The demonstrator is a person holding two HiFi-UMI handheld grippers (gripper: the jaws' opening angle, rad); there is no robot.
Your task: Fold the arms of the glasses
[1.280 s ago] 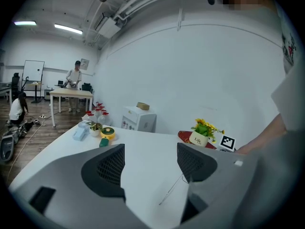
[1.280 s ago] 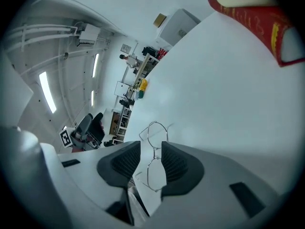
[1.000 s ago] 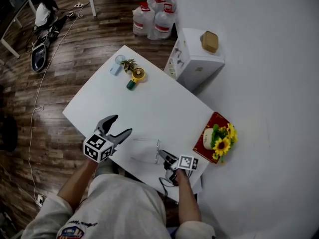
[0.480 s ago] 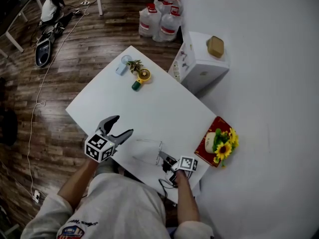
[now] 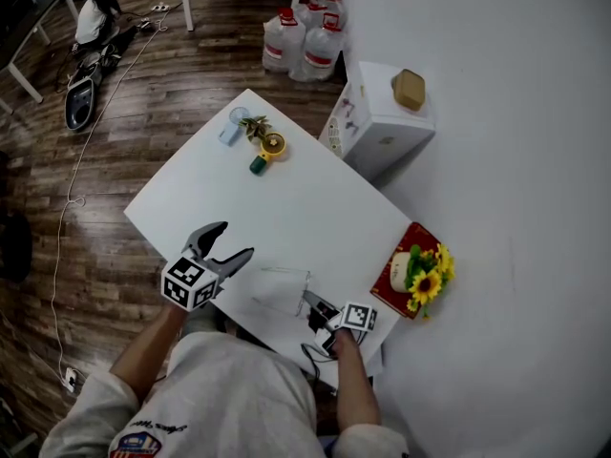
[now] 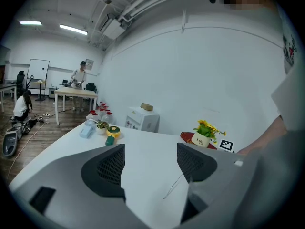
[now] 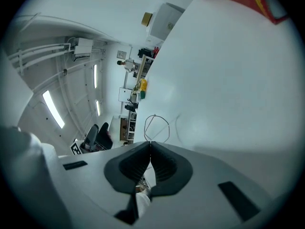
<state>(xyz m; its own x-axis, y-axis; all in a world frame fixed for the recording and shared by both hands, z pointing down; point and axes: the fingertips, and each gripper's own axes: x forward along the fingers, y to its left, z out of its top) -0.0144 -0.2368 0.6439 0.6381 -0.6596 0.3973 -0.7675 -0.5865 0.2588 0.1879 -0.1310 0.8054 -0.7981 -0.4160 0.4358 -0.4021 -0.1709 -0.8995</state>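
Note:
Thin wire-rimmed glasses lie on the white table near its front edge. My right gripper is at their right end, jaws shut on the thin frame. In the right gripper view a lens ring stands just beyond the closed tips of that gripper, with a wire running into them. My left gripper hovers open to the left of the glasses, holding nothing. In the left gripper view a thin arm of the glasses lies on the table ahead, between the spread jaws of the gripper.
A red book with a pot of yellow flowers sits at the table's right corner. A small plant, a yellow item and a green one stand at the far corner. A white cabinet and water bottles stand beyond the table.
The right gripper's jaws have come together on the glasses' frame and the gripper has rolled a little. The left gripper has stayed where it was, open.

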